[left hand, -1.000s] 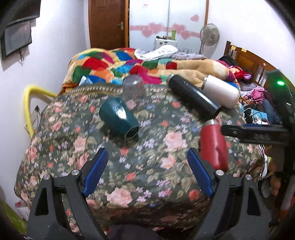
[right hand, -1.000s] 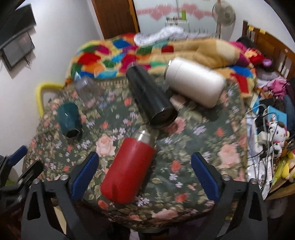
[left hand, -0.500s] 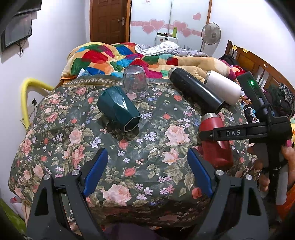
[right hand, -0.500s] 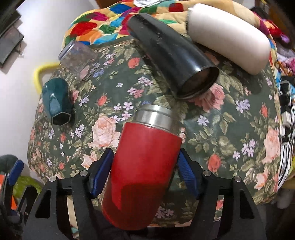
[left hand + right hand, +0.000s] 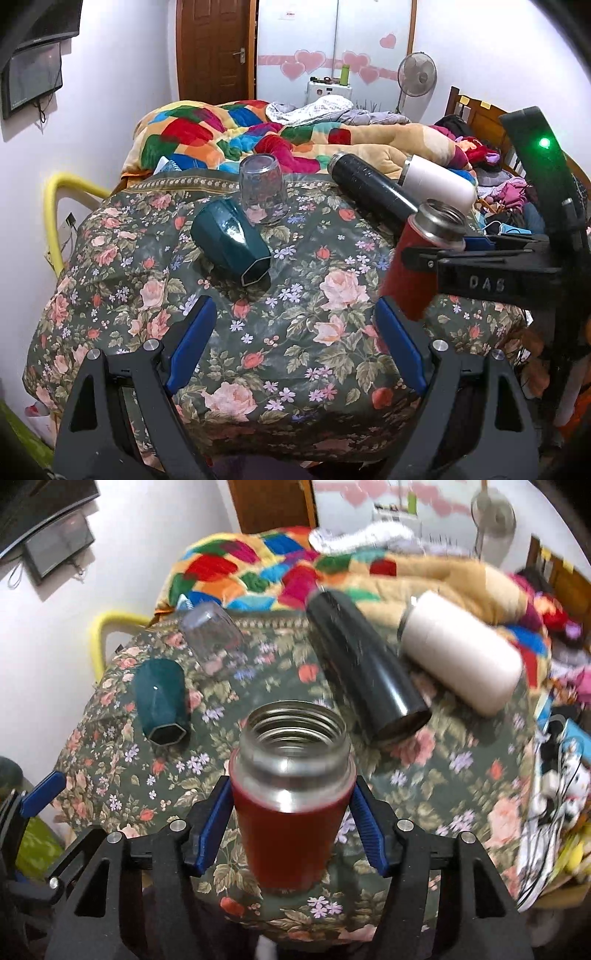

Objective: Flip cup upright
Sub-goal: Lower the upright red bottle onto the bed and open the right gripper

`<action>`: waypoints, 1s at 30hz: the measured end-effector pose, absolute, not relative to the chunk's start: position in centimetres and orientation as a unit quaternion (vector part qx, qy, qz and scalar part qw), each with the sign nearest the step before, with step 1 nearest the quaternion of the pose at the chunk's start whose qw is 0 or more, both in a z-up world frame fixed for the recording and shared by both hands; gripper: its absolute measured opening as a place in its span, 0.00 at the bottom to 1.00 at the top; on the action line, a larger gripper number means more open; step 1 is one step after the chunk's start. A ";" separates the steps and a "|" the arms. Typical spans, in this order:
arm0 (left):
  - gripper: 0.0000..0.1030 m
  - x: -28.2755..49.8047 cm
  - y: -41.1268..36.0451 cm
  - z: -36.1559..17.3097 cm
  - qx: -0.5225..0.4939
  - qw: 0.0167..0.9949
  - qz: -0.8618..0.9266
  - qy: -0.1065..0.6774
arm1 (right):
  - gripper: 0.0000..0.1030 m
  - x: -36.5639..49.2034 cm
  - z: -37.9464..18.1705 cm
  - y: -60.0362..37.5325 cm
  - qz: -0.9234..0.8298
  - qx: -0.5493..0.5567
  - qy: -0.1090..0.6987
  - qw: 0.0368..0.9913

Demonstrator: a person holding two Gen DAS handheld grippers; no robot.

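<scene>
My right gripper (image 5: 290,812) is shut on a red flask (image 5: 288,819) with a steel open mouth and holds it nearly upright, mouth up, its base low over the floral cloth. In the left wrist view the red flask (image 5: 413,273) leans at the right, held by the right gripper (image 5: 461,251). My left gripper (image 5: 291,339) is open and empty over the front of the cloth. A teal faceted cup (image 5: 232,243) (image 5: 160,701) lies on its side. A clear glass (image 5: 262,192) (image 5: 212,642) stands mouth down behind it.
A black flask (image 5: 373,188) (image 5: 365,668) and a white flask (image 5: 439,184) (image 5: 461,653) lie on their sides at the back right. The floral-covered table (image 5: 295,350) meets a bed with a colourful blanket (image 5: 207,136). A yellow rail (image 5: 55,192) stands left.
My right gripper has lifted and tipped the red flask from lying on its side to nearly upright. The left gripper has stayed open and almost still.
</scene>
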State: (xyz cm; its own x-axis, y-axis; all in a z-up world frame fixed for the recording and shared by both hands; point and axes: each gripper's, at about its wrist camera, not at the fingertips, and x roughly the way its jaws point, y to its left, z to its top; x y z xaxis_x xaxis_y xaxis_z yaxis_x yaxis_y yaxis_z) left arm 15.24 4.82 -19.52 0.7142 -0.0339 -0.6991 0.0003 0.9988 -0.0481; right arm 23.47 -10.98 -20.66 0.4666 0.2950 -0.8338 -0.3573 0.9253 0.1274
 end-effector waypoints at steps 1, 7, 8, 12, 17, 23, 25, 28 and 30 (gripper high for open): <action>0.85 15.3 4.8 -19.5 -0.022 0.926 -0.009 0.377 | 0.57 23.5 -20.6 -10.6 0.190 -0.040 0.476 0.858; 0.85 15.3 4.6 -19.0 -0.019 0.928 -0.006 0.373 | 0.57 23.5 -20.6 -10.0 0.194 -0.049 0.464 0.863; 0.85 15.3 4.6 -18.9 -0.018 0.928 -0.005 0.373 | 0.57 23.4 -20.7 -9.9 0.195 -0.050 0.464 0.863; 0.85 15.4 4.8 -19.0 -0.019 0.927 -0.002 0.374 | 0.57 23.2 -21.2 -9.5 0.197 -0.062 0.463 0.862; 0.85 15.5 5.1 -19.3 -0.028 0.926 0.003 0.377 | 0.57 23.0 -21.2 -8.6 0.200 -0.089 0.453 0.864; 0.85 15.3 5.7 -19.4 -0.036 0.924 0.012 0.380 | 0.58 23.8 -21.4 -7.8 0.202 -0.098 0.455 0.862; 0.85 15.3 5.7 -19.3 -0.035 0.924 0.014 0.380 | 0.58 24.1 -21.6 -7.8 0.205 -0.096 0.465 0.856; 0.85 15.2 5.8 -19.0 -0.034 0.925 0.015 0.379 | 0.60 24.3 -21.7 -8.1 0.213 -0.078 0.482 0.846; 0.85 15.1 5.9 -18.7 -0.034 0.926 0.015 0.376 | 0.61 24.1 -21.4 -8.7 0.217 -0.062 0.488 0.843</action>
State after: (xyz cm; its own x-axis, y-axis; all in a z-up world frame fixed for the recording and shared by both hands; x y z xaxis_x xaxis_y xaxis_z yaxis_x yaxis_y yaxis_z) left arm 15.06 5.88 -18.74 0.7162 0.0026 -0.6979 -0.0541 0.9972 -0.0518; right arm 24.10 -8.72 -21.35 0.4294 0.3049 -0.8501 -0.4264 0.8982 0.1067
